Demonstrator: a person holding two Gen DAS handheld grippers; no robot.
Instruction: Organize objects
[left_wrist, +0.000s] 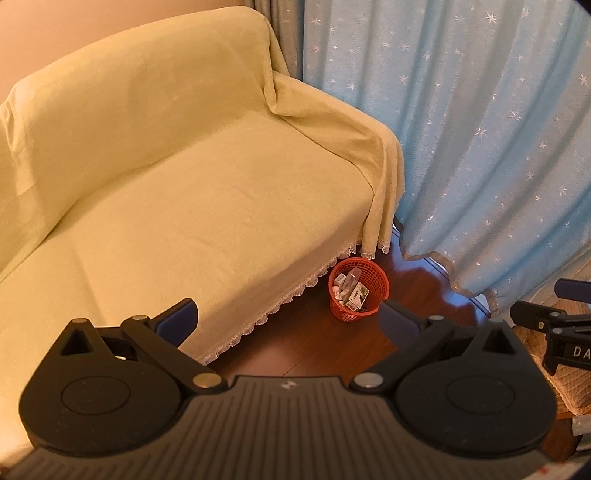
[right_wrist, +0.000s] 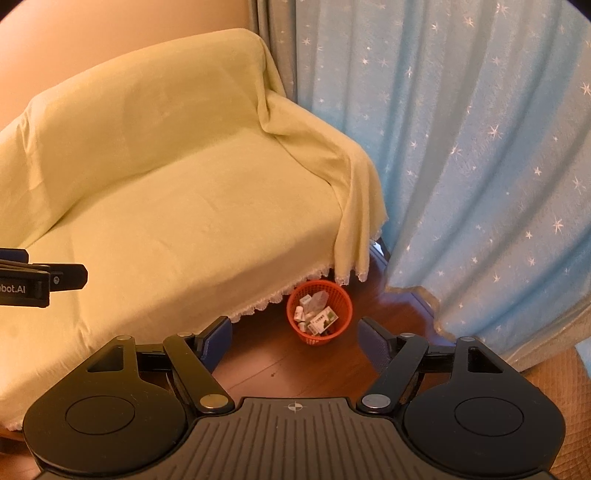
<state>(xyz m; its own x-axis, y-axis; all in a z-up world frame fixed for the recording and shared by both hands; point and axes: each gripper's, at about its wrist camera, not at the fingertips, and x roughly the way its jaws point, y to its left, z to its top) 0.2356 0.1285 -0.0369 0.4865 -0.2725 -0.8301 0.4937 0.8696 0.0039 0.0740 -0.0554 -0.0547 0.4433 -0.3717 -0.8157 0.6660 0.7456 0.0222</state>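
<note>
A small red mesh basket (left_wrist: 359, 288) (right_wrist: 319, 312) stands on the wooden floor by the sofa's front corner. Several small white and green boxes and bottles (left_wrist: 355, 293) (right_wrist: 317, 316) lie inside it. My left gripper (left_wrist: 288, 317) is open and holds nothing, well above and short of the basket. My right gripper (right_wrist: 295, 336) is also open with nothing in it, and the basket shows just beyond the gap between its fingers. Each gripper appears at the edge of the other's view.
A sofa under a pale yellow cover (left_wrist: 184, 177) (right_wrist: 166, 192) fills the left side. Light blue star-patterned curtains (left_wrist: 480, 129) (right_wrist: 480, 147) hang on the right. Dark wood floor (left_wrist: 317, 347) (right_wrist: 288, 365) runs between them. A quilted tan surface (left_wrist: 565, 373) lies at the far right.
</note>
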